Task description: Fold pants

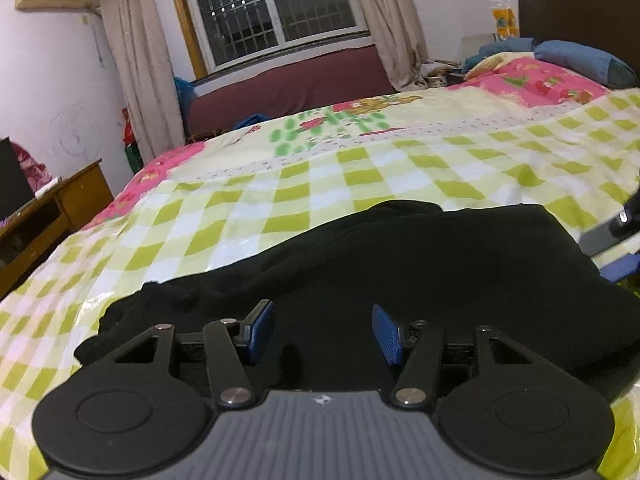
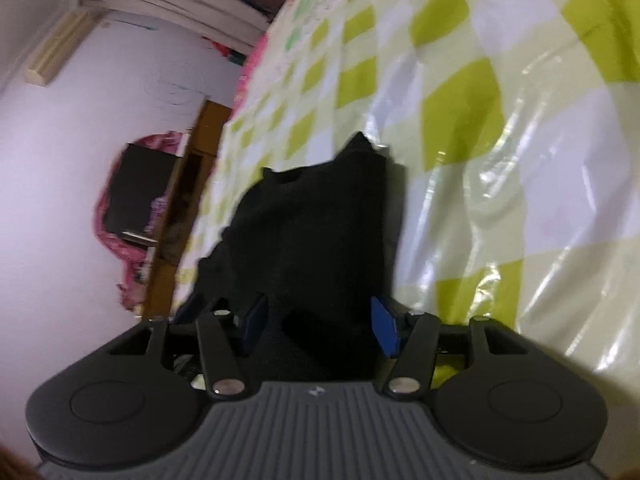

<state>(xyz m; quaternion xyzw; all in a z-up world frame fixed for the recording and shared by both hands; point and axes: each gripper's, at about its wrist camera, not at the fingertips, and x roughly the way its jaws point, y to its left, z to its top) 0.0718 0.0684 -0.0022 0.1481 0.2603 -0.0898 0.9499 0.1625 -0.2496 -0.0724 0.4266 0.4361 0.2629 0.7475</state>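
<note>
Black pants [image 1: 400, 264] lie bunched in a low heap on the green-and-white checked bedsheet [image 1: 360, 176]. My left gripper [image 1: 324, 332] hovers at the heap's near edge, its jaws apart. The blue pads [image 1: 386, 334] touch nothing that I can see. In the right wrist view, which is rolled on its side, my right gripper [image 2: 319, 326] stands open with a fold of the pants [image 2: 320, 232] between its pads [image 2: 383, 328], which do not press on it. One of its blue pads [image 1: 622, 270] shows at the right edge of the left wrist view, beside the heap.
The bed runs back to pink bedding and a blue pillow [image 1: 580, 60] by a dark headboard [image 1: 580, 4]. A wooden desk [image 1: 60, 208] with a dark screen stands off the bed's left side. A curtained window [image 1: 276, 8] and a maroon couch [image 1: 288, 88] are behind.
</note>
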